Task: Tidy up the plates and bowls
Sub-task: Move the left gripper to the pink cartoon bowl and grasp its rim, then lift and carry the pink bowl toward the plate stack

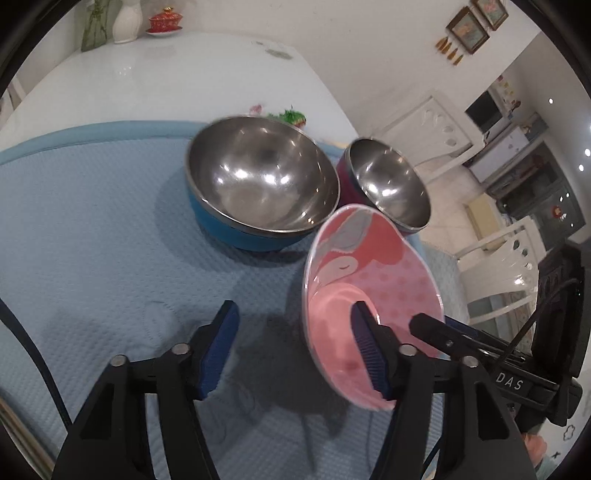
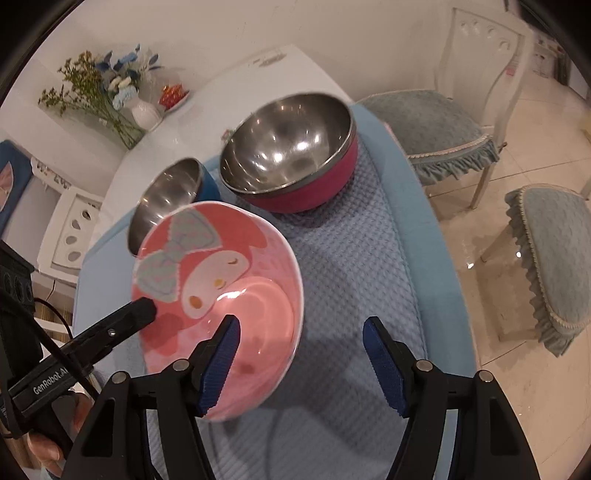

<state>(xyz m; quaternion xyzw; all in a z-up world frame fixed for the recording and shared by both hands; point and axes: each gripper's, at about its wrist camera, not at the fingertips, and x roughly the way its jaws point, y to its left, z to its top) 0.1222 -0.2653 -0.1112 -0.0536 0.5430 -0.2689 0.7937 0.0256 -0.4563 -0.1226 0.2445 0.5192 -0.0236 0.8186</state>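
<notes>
Beneath both pairs of jaws lies a light blue waffle-textured mat (image 1: 92, 240), spread over a glossy white tabletop (image 1: 166, 81) that runs on well beyond them. The left gripper (image 1: 294, 306) has its jaws standing apart with only mat between them. Its right finger overlaps the inside of the pink bowl (image 1: 369, 280), which is tipped steeply on its side and printed with a cartoon face and a grey bow. The right gripper (image 2: 303, 320) is likewise open and clamps nothing. Its left finger overlaps the same bowl, so the bowl sits between the two grippers. Whether its lower edge touches the mat cannot be told.

Just ahead of the left jaws a steel-lined blue bowl (image 1: 258, 184) stands upright on the mat. A steel-lined magenta bowl (image 1: 388, 184) stands beside it, ahead of the right jaws.

At the far end of the tabletop are a white vase (image 1: 127, 22) and a red lidded dish (image 1: 164, 20). Framed pictures (image 1: 467, 29) hang on the pale wall. To the right of the right jaws, white chairs (image 2: 428, 125) with blue fringed cushions stand on a shiny beige tiled floor (image 2: 535, 122).
</notes>
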